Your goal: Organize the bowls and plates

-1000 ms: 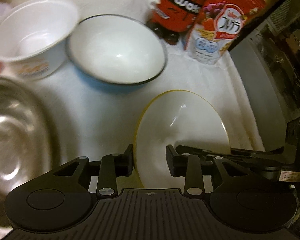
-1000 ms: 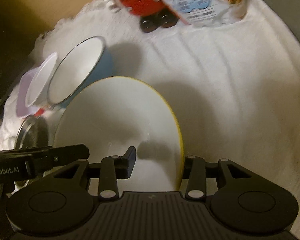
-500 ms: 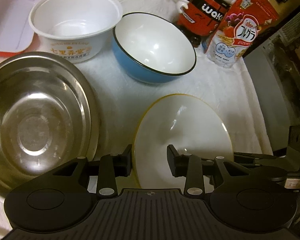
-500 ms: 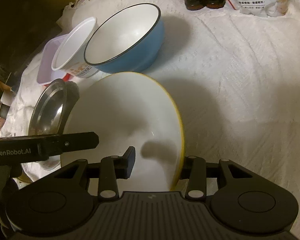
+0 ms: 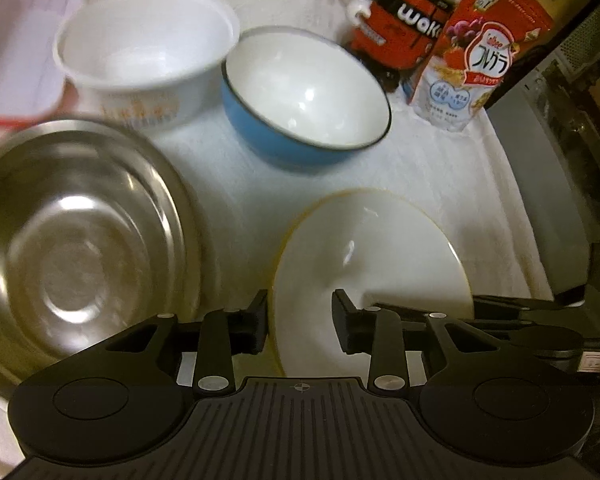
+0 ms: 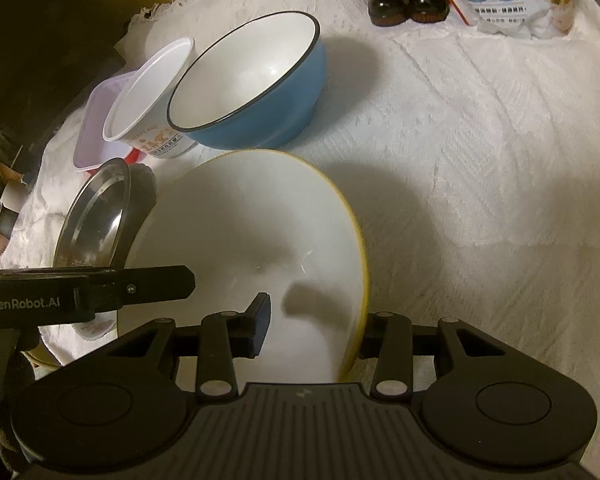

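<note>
Blue bowl (image 6: 260, 92) and steel bowl (image 5: 76, 240) near plate (image 6: 252, 248)

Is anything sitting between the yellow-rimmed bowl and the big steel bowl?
Nothing visible. Only bare white cloth lies between the yellow-rimmed bowl and the steel bowl. The blue bowl sits farther back, off that line.

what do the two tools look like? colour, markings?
Both matte black. The left tool and the right tool each have a ribbed base plate, two round caps, silver pivot screws and flat rectangular pads. White "GenRobot.AI" lettering runs along the left tool's finger in the right wrist view.
</note>
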`<action>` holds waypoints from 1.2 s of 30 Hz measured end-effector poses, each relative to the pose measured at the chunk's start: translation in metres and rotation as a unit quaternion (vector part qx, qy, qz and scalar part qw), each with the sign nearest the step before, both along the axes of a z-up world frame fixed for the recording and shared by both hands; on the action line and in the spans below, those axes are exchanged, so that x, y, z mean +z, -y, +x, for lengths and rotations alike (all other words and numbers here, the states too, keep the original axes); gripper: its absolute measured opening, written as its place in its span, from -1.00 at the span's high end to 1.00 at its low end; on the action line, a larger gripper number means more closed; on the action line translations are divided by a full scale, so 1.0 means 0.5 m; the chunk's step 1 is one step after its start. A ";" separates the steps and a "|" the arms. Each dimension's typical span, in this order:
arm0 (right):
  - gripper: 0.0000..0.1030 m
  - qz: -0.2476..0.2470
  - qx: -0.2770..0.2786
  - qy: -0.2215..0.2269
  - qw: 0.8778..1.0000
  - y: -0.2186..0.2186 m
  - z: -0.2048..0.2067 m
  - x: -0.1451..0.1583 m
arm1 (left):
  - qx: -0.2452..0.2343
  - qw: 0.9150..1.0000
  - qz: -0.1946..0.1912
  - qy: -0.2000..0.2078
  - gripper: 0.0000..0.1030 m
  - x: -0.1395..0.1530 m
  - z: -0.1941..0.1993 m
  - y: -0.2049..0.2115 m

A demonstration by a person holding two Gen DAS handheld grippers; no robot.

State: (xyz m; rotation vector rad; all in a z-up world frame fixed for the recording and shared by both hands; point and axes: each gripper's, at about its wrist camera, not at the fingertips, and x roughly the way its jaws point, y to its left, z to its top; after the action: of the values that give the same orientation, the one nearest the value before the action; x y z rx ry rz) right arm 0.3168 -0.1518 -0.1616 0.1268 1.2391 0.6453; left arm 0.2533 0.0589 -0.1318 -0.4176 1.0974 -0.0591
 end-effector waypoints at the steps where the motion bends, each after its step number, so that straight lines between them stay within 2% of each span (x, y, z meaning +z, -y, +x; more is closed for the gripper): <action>1: 0.21 -0.003 0.002 0.006 1.000 -0.001 0.000 0.004 | -0.004 1.000 0.018 0.011 0.35 0.013 -0.001 0.002; 3: 0.21 -0.013 0.007 0.031 0.999 -0.001 -0.001 0.022 | -0.008 0.999 0.032 0.031 0.35 0.038 -0.002 -0.002; 5: 0.20 -0.023 0.008 0.061 0.998 0.002 -0.001 0.045 | -0.003 0.998 0.029 0.051 0.35 0.066 -0.001 -0.019; 8: 0.17 -0.033 0.006 0.111 0.993 0.010 0.004 0.086 | 0.032 0.996 0.032 0.074 0.35 0.094 0.005 -0.059; 11: 0.00 -0.048 -0.002 0.160 0.986 0.015 0.011 0.117 | 0.078 0.994 0.018 0.075 0.35 0.100 0.025 -0.103; 14: -0.03 -0.056 -0.011 0.180 0.982 0.018 0.035 0.132 | 0.103 0.992 -0.003 0.073 0.35 0.095 0.072 -0.121; 20: -0.03 -0.015 -0.038 0.142 0.989 -0.004 0.125 0.135 | 0.106 0.994 -0.009 0.041 0.35 0.052 0.167 -0.117; 28: -0.02 -0.008 -0.045 0.067 0.997 -0.101 0.218 0.063 | 0.084 0.996 0.000 0.006 0.35 -0.003 0.217 -0.102; 30: 0.15 -0.021 -0.043 0.055 0.997 -0.128 0.236 0.036 | 0.080 0.997 0.002 0.001 0.35 -0.010 0.224 -0.101; 31: 0.34 -0.026 -0.040 0.047 0.998 -0.139 0.243 0.023 | 0.078 0.997 0.002 -0.001 0.34 -0.012 0.226 -0.100; 32: 0.44 -0.027 -0.036 0.034 0.998 -0.147 0.249 0.011 | 0.076 0.997 0.001 -0.002 0.33 -0.012 0.227 -0.099; 36: 0.45 -0.028 -0.041 0.026 0.998 -0.147 0.246 0.007 | 0.063 0.998 -0.008 -0.011 0.33 -0.011 0.229 -0.093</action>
State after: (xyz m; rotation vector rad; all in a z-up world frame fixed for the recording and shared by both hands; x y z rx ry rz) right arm 0.4399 -0.0785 -0.1583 0.1132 1.1949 0.5406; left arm 0.3679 0.1052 -0.1373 -0.5024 1.0910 0.0488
